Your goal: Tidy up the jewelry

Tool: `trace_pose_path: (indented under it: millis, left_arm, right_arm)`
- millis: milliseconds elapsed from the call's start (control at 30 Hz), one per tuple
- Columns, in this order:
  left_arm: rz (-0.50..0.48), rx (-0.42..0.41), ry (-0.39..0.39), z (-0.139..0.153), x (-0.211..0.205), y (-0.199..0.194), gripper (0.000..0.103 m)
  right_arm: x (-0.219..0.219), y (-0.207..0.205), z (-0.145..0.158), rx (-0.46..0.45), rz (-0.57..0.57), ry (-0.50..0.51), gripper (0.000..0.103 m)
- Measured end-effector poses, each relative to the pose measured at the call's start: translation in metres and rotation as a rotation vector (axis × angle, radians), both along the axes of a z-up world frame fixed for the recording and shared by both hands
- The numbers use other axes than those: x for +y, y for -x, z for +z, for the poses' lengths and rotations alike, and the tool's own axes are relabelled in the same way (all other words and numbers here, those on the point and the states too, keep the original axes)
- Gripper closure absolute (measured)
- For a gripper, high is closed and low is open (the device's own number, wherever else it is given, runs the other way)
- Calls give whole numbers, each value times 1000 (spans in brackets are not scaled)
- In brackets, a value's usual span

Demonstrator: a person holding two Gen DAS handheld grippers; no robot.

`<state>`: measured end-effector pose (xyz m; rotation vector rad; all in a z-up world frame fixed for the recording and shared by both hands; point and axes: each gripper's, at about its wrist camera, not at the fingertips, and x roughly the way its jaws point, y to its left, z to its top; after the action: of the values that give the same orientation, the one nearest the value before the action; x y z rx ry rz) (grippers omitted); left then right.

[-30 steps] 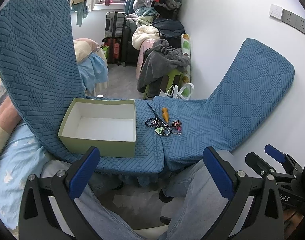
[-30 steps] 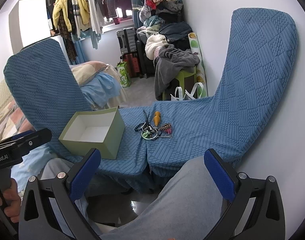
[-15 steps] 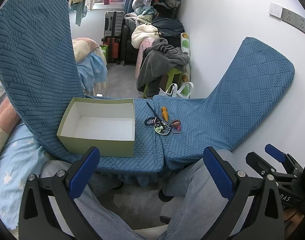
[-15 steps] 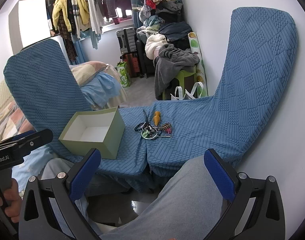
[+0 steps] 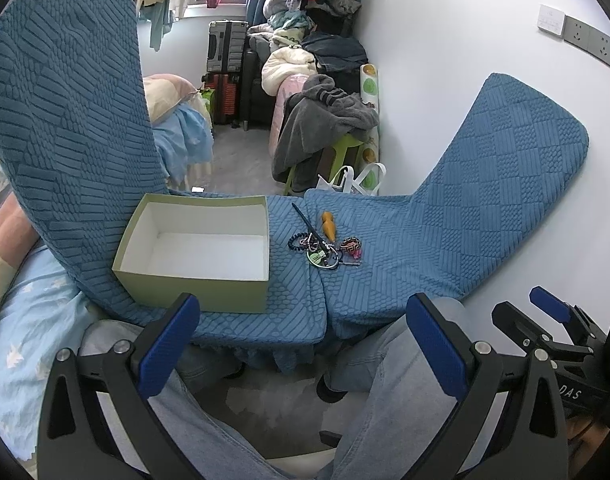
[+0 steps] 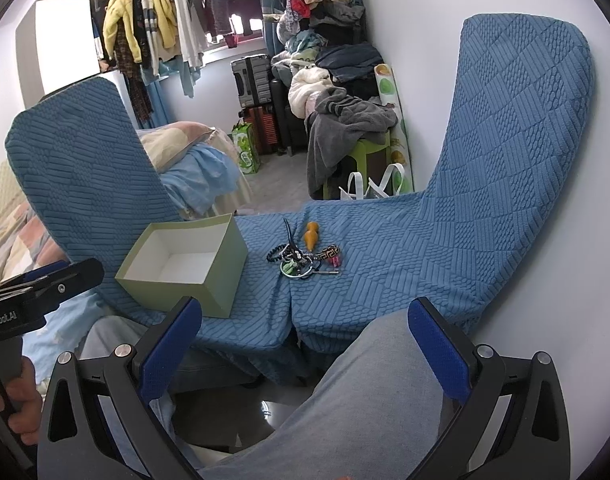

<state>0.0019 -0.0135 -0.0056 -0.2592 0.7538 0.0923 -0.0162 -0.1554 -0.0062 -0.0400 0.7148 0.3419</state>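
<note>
Grippers (image 5: 303, 344) (image 6: 305, 346) spread wide, level, well short of jewelry (image 5: 323, 246)

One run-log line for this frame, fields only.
stage: before first pick | left gripper: open | right gripper: open | box: empty | jewelry pile: on blue cover, right of box

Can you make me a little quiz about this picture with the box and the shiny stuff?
1. True or false: the green box already has jewelry inside.
2. What lies nearest the box: A) the dark beaded bracelet, B) the orange piece, C) the patterned band?
3. Fill in: the left gripper and the right gripper are both ____.

Key: 1. False, it is empty. 2. A. 3. open, holding nothing.
</note>
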Motion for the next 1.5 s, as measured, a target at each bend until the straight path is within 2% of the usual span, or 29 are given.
trace_pose_path:
  millis: [367,767,1133,1400,1500]
  left_arm:
    - [1,3,-1,0,5,-2,1]
    - [12,31,13,-13,12,-27,1]
    - [25,61,-13,-46,18,-74,1]
    - [36,90,12,-72,23,-111,1]
    - [21,119,-29,-81,16,-125,1]
  right_arm:
    - [0,-2,-1,-2,3,10,0]
    - [9,-31,-11,13,9,11,0]
    - [8,-76,-50,7,13,16,0]
    - [3,-115,-77,-5,17,-15,0]
    - [5,-128,-85,-31,11,11,8]
